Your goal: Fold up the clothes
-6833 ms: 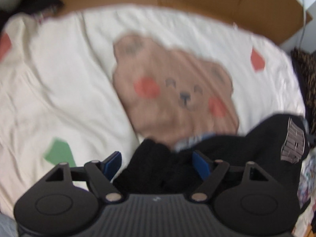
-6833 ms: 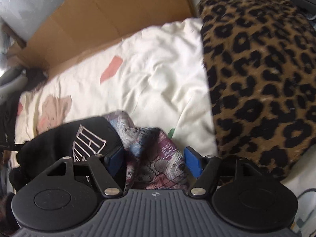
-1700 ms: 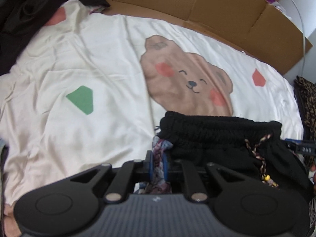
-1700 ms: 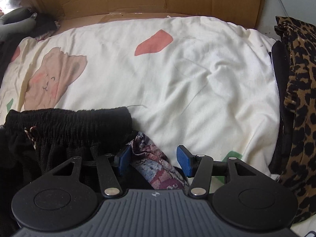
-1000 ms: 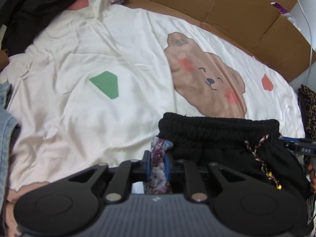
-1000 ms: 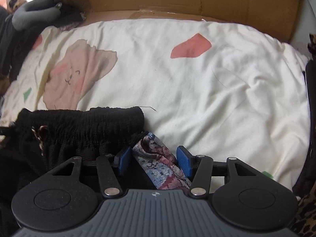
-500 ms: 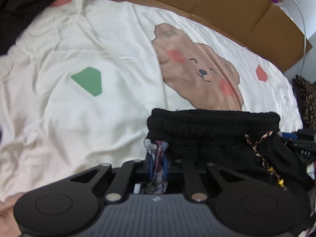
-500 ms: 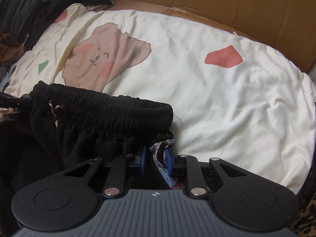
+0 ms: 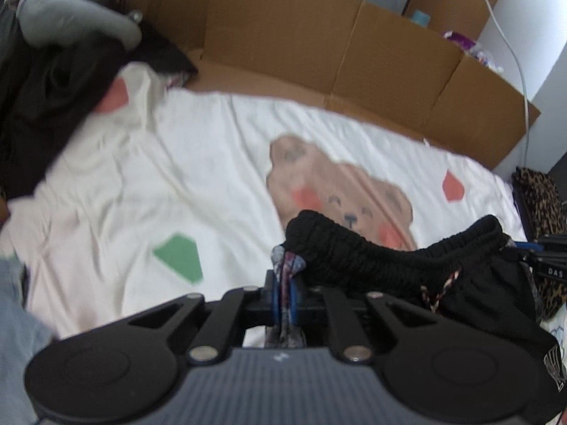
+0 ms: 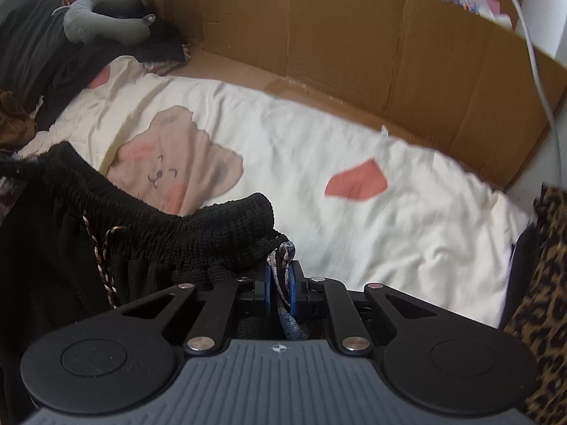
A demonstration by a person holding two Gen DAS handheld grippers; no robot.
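Black shorts (image 9: 354, 258) with an elastic waistband and a braided drawstring (image 9: 439, 290) hang stretched between my two grippers above the bed sheet. My left gripper (image 9: 283, 283) is shut on a patterned purple cloth (image 9: 287, 264) at the waistband's left corner. In the right wrist view the right gripper (image 10: 280, 283) has its jaws closing, with the same patterned cloth (image 10: 281, 255) pinched between the blue pads at the right corner of the shorts (image 10: 177, 230). The right gripper's tip (image 9: 545, 255) shows at the left view's right edge.
A cream sheet with a bear print (image 9: 177, 177) covers the bed. A cardboard wall (image 9: 319, 42) lines the far side. Dark clothes and a grey neck pillow (image 10: 106, 17) lie at far left. Leopard-print fabric (image 10: 542, 283) sits at right, and denim (image 9: 14, 318) at near left.
The right jaws closed from wide apart onto the patterned cloth. Both grippers rose, and the waistband lifted off the sheet and now sags between them.
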